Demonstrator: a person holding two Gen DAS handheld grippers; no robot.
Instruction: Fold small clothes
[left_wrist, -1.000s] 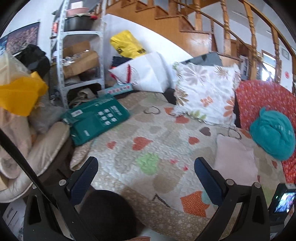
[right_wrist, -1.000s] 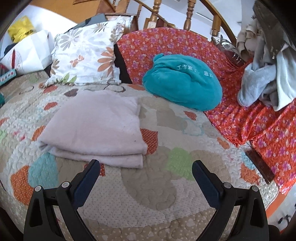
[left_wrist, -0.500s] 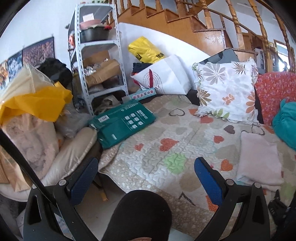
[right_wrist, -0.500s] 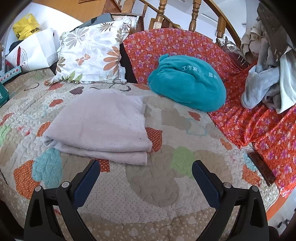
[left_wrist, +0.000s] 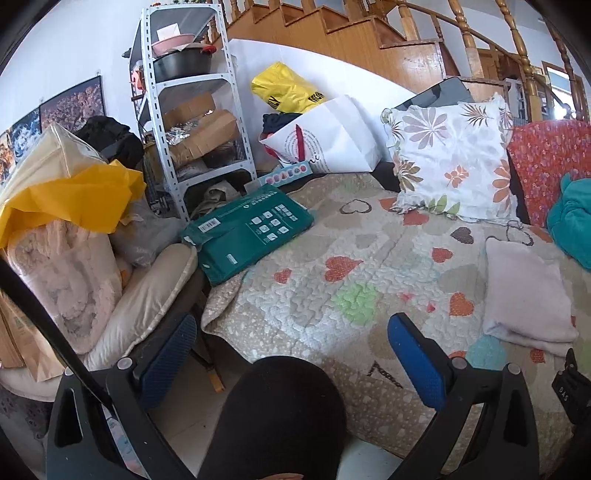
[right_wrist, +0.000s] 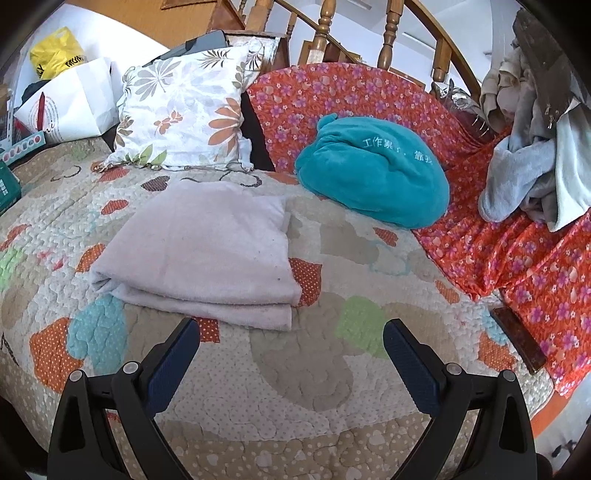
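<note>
A pale pink folded garment (right_wrist: 207, 251) lies flat on the heart-patterned quilt (right_wrist: 295, 354); it also shows at the right of the left wrist view (left_wrist: 524, 291). My right gripper (right_wrist: 291, 354) is open and empty, held just in front of the garment's folded edge, above the quilt. My left gripper (left_wrist: 291, 354) is open and empty, held back off the bed's left front corner, over a dark rounded shape (left_wrist: 280, 417) at the bottom of the view.
A floral cushion (right_wrist: 184, 110), a teal plush bundle (right_wrist: 373, 173) and a red floral cover (right_wrist: 517, 266) with grey clothes (right_wrist: 532, 184) lie behind. A green box (left_wrist: 247, 232), a white bag (left_wrist: 332, 136) and a metal shelf (left_wrist: 192, 110) stand to the left.
Both grippers have drawn back from the bed. The left view swung left, so the garment slid to its right edge. The garment has not moved.
</note>
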